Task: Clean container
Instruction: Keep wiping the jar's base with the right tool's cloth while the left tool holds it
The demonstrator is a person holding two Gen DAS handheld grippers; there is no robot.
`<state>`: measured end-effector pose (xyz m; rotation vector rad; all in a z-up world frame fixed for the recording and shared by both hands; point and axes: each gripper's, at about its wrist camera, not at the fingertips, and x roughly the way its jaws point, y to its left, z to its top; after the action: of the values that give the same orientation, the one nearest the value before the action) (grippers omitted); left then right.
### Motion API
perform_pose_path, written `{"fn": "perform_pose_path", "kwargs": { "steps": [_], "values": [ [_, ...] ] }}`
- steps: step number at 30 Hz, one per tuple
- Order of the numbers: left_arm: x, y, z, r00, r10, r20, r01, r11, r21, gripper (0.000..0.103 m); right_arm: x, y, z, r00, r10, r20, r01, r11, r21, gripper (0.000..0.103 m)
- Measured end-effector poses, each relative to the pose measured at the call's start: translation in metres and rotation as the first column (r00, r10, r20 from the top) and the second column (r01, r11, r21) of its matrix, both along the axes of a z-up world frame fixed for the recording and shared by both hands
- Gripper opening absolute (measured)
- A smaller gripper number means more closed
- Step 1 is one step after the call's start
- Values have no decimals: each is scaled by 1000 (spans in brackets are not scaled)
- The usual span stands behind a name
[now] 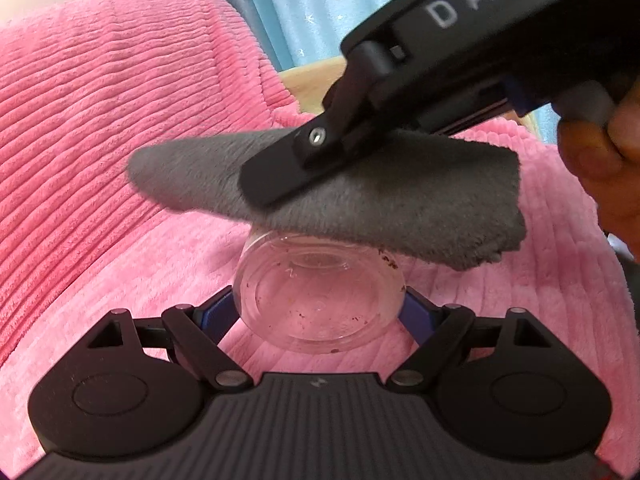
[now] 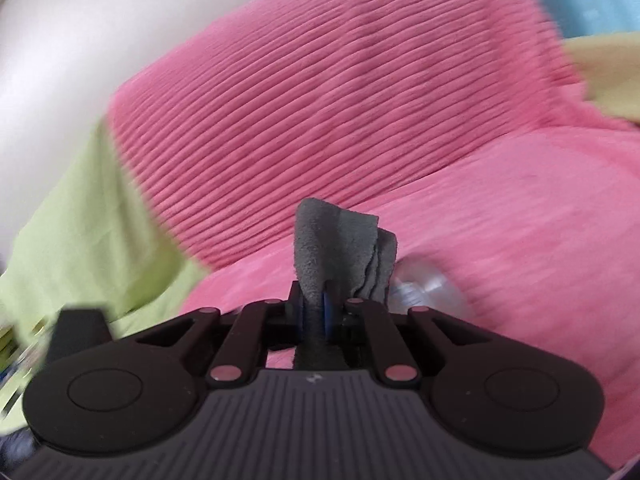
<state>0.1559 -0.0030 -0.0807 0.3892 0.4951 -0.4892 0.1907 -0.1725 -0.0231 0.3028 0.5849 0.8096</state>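
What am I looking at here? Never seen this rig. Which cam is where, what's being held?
No robot arm: a person holds a two-finger gripper in each hand, and each gripper has a fisheye camera looking forward along its fingers.

The left wrist view shows the left gripper closed around a small clear container, which has brown specks inside. Above it is the right gripper, with the person's hand on its handle at the right edge. It is clamping a grey cloth that lies over the container's far rim.

The right wrist view shows the right gripper's own fingers pinching that cloth, with the container partly visible behind it, blurred.

Underneath is a pink ribbed blanket; a green fabric shows at the left of the right wrist view.
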Motion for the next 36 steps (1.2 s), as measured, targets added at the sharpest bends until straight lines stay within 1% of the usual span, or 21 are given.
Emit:
{"fn": "perform_pose_path", "kwargs": {
  "steps": [2, 4, 6, 7, 10, 11, 12, 13, 15, 16, 18, 19, 20, 22, 25, 28, 30, 31, 33, 34, 36],
  "values": [
    [-1, -1, 0, 1000, -2, 7, 2, 1000, 8, 85, 5, -4, 0, 999, -43, 18, 43, 999, -16, 6],
    [-3, -2, 0, 1000, -5, 14, 4, 1000, 16, 85, 13, -15, -4, 990, -142, -8, 143, 990, 7, 6],
    [-4, -4, 0, 1000, -7, 21, 6, 1000, 25, 85, 13, -20, -6, 985, -168, -27, 168, 985, 22, 7],
    [-5, -4, 0, 1000, -7, 23, 7, 1000, 26, 85, 11, -20, -6, 987, -156, -33, 157, 987, 28, 7],
    [-5, -3, 0, 1000, -5, 15, 5, 1000, 25, 85, 1, -10, -8, 999, -21, -31, 22, 999, 37, 7],
    [-5, -3, 0, 1000, -6, 13, 5, 1000, 26, 85, 0, -6, -8, 1000, -7, -7, 8, 1000, 12, 6],
    [-5, -4, 0, 1000, -6, 12, 5, 1000, 26, 85, 0, -5, -7, 999, -26, 19, 26, 1000, -14, 6],
    [-5, -4, 1, 1000, -5, 8, 5, 1000, 19, 85, 4, -7, -7, 998, -64, 23, 64, 998, -21, 6],
    [-3, 1, 3, 1000, -1, -20, 1, 1000, -31, 85, 11, -17, -9, 991, -137, 3, 137, 991, -2, 6],
    [1, 7, 6, 998, 3, -59, -9, 996, -90, 86, 14, -20, -11, 987, -159, -10, 159, 987, 11, 6],
    [9, 18, 7, 990, 8, -139, -36, 979, -203, 87, 12, -18, -10, 989, -150, -8, 150, 989, 10, 6],
    [13, 22, 7, 987, 8, -162, -47, 970, -237, 86, 10, -16, -9, 990, -141, -3, 141, 990, 5, 7],
    [14, 23, 6, 985, 9, -170, -52, 967, -250, 86, 8, -13, -8, 991, -133, 7, 133, 991, -6, 7],
    [10, 17, 5, 991, 15, -133, -41, 979, -197, 85, 6, -11, -7, 991, -130, 21, 131, 991, -20, 7],
    [3, 8, 4, 997, 20, -76, -29, 993, -116, 85, 3, -12, -3, 993, -116, 14, 117, 993, -13, 7],
    [-3, -1, 2, 1000, 19, -19, -20, 999, -34, 85, 0, -8, -4, 1000, -11, -4, 11, 1000, 14, 7],
    [-7, -7, 1, 1000, 17, 19, -17, 1000, 21, 85, -1, -4, -2, 1000, 12, 24, -12, 1000, -13, 6],
    [-9, -10, 0, 999, 14, 38, -16, 999, 49, 85, 2, -5, -1, 999, -9, 35, 10, 1000, -23, 6],
    [-15, -18, -2, 997, -3, 79, -5, 994, 110, 85, 11, -11, -2, 994, -104, 35, 105, 994, -27, 6],
    [-18, -21, -2, 995, -13, 95, 0, 991, 134, 85, 13, -13, -3, 991, -132, 29, 132, 991, -23, 7],
    [-22, -23, -3, 994, -22, 107, 5, 988, 157, 85, 11, -15, -2, 990, -141, 11, 141, 990, -10, 7]
  ]
}}
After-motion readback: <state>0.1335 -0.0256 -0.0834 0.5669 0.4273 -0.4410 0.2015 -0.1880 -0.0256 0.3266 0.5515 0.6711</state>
